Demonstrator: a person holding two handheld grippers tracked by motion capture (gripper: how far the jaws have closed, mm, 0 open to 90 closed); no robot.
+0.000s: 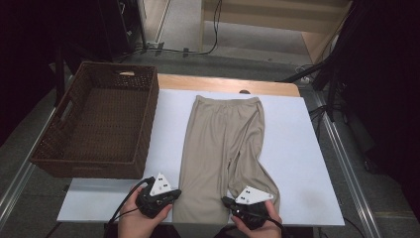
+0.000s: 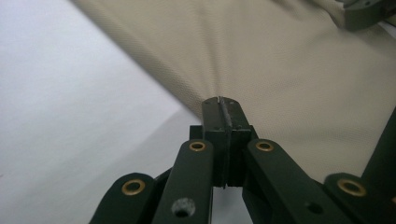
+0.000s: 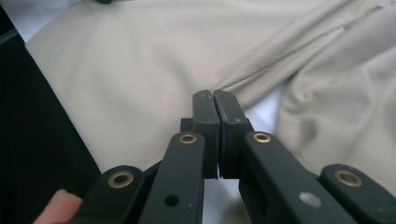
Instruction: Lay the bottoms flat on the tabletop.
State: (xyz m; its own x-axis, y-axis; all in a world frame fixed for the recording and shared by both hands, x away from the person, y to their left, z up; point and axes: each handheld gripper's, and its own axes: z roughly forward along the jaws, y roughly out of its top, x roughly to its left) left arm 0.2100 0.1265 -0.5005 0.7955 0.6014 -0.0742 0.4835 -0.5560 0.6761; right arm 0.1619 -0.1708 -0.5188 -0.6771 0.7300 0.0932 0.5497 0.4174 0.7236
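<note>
Beige trousers [image 1: 223,139] lie flat on the white table [image 1: 297,148], waistband at the far side and both legs running toward the near edge. My left gripper [image 1: 177,194] sits at the outer edge of the left leg near its hem. Its jaws are shut on the cloth edge [image 2: 280,60], which puckers at the left gripper's tips [image 2: 220,100]. My right gripper [image 1: 224,200] is at the inner edge of the right leg. The right gripper [image 3: 215,94] has its jaws shut on a folded seam of the fabric [image 3: 140,60].
An empty brown wicker basket [image 1: 94,163] stands at the table's left side, close to the left leg. The near table edge [image 1: 198,222] runs just under both hands. Bare white surface [image 1: 302,188] lies to the right of the trousers.
</note>
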